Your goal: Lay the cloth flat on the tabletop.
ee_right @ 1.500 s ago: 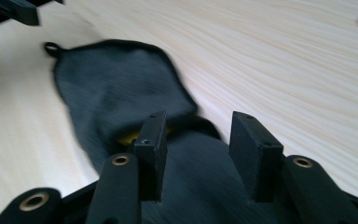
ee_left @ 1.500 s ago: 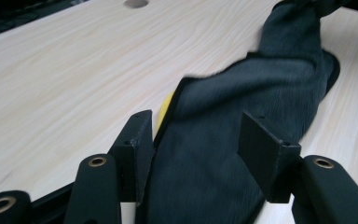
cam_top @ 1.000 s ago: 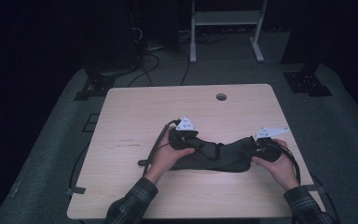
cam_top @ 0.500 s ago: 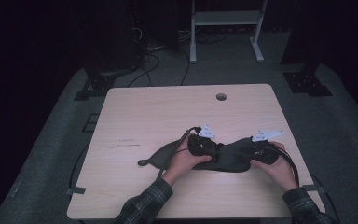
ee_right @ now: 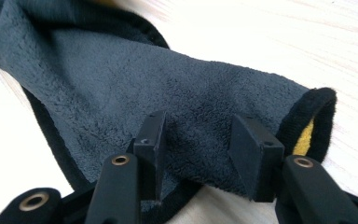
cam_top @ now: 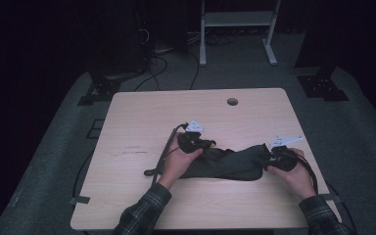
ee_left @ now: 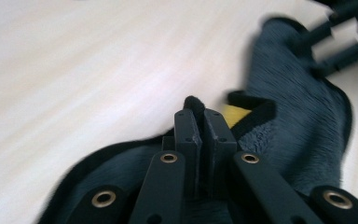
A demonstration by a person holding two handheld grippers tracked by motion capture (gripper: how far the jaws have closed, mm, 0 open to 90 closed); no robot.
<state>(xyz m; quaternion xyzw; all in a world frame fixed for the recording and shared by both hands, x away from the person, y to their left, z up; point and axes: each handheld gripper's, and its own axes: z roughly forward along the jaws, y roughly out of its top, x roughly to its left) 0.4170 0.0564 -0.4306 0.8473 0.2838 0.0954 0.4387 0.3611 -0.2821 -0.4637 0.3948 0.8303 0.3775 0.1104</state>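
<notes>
A dark grey fleece cloth (cam_top: 225, 164) with black edging and a yellow underside lies crumpled lengthwise on the pale wood-grain worktop (cam_top: 142, 122). The left hand-held gripper (ee_left: 203, 122), jaws just closed, pinches a fold of the cloth's black hem. The right hand-held gripper (ee_right: 200, 140) stands apart, straddling the plush opposite end, its pads beside the fabric.

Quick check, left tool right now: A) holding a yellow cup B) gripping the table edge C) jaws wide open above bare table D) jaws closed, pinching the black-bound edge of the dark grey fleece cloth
D: in the left gripper view the left tool has its jaws together, with a fold of the black-bound edge of the dark grey fleece cloth pinched between them; they have just been closing on it.
</notes>
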